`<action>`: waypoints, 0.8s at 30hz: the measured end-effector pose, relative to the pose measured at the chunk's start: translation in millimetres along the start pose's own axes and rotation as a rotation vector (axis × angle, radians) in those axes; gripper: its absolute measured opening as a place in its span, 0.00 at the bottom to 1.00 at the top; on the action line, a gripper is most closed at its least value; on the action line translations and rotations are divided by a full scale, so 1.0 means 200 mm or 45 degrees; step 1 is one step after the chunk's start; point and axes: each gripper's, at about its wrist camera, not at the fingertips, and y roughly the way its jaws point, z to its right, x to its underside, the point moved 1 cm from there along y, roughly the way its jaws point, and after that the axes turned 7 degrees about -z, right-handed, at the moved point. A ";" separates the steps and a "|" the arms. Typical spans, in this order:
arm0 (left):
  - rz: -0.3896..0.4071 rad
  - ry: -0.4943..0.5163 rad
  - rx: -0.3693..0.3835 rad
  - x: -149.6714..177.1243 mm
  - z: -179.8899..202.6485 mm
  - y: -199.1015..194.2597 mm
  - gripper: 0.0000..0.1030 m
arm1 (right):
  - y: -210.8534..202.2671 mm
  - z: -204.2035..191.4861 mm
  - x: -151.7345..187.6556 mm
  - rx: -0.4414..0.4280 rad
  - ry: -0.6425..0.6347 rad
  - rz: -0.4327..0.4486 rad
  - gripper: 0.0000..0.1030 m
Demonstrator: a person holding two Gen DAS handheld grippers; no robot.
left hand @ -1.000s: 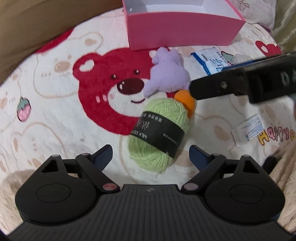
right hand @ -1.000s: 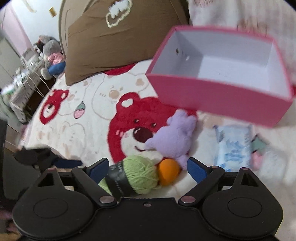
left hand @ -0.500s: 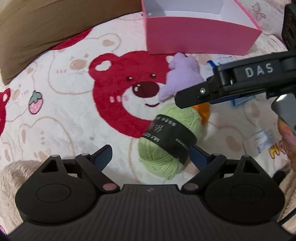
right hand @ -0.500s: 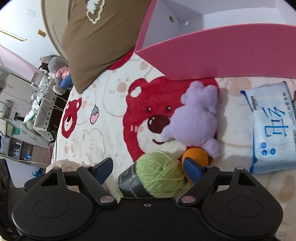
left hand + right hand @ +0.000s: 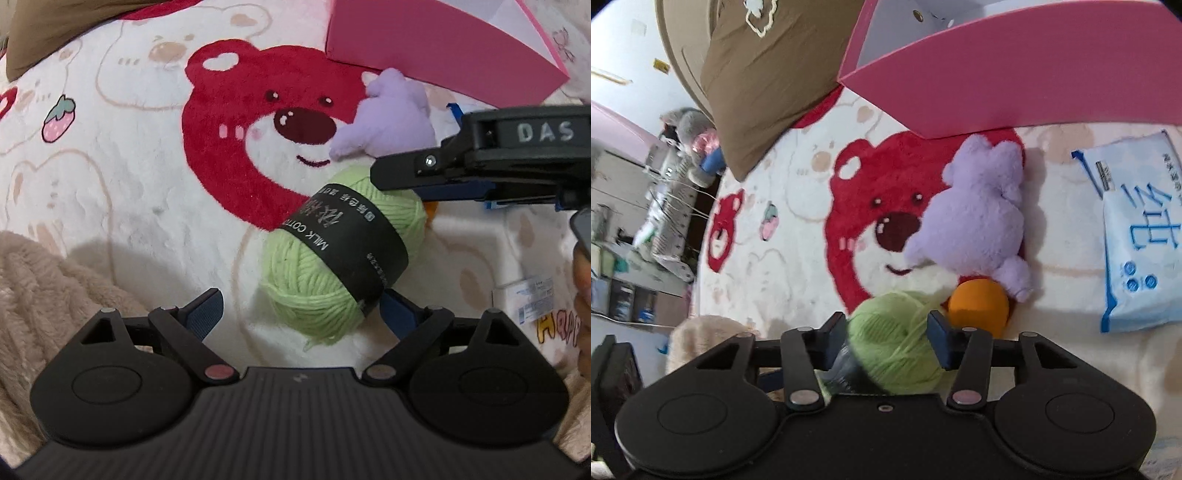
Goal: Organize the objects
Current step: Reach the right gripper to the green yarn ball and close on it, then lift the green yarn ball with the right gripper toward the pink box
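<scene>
Since the earlier frames both tongs have come lower over the bed, and the right tongs [image 5: 886, 334], which stood wide a second ago, are now closing on the ball of light green yarn with a black paper band [image 5: 341, 254]. In the right wrist view its two blue pads [image 5: 938, 338] sit at the two sides of the yarn's far end; whether they already press it I cannot tell for sure, but they look to be in contact.

From left to right: a beige fluffy blanket [image 5: 44, 288] lies at the near left edge, and beyond it the white plush bed cover printed with a big red bear face [image 5: 129, 177] is free, giving open room on that side. The left tongs [image 5: 301, 310] are wide and still opening a little; the near end of the yarn lies between the fingers, close to the right one, with a free gap to the left one. The yarn lies on the bed, on the lower right edge of the red bear print.

Just beyond the yarn a lilac plush toy [image 5: 975, 218] lies, and an orange ball [image 5: 979, 308] touches the yarn's right side. The pink cardboard box with white inside [image 5: 1015, 70] stands behind the plush toy, its near wall just beside it. A brown pillow [image 5: 764, 74] is left of the box. At the right a light blue tissue packet [image 5: 1137, 240] lies apart from the others.
</scene>
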 end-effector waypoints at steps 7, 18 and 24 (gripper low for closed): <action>0.081 -0.025 0.085 0.02 0.01 -0.01 0.58 | 0.04 0.02 -0.01 0.032 -0.053 -0.030 0.50; 0.270 0.032 0.120 0.09 0.05 -0.03 0.55 | 0.05 0.09 0.04 -0.066 0.067 -0.085 0.46; 0.307 -0.056 0.253 0.10 -0.04 -0.03 0.55 | 0.06 0.06 0.05 -0.065 0.023 -0.074 0.46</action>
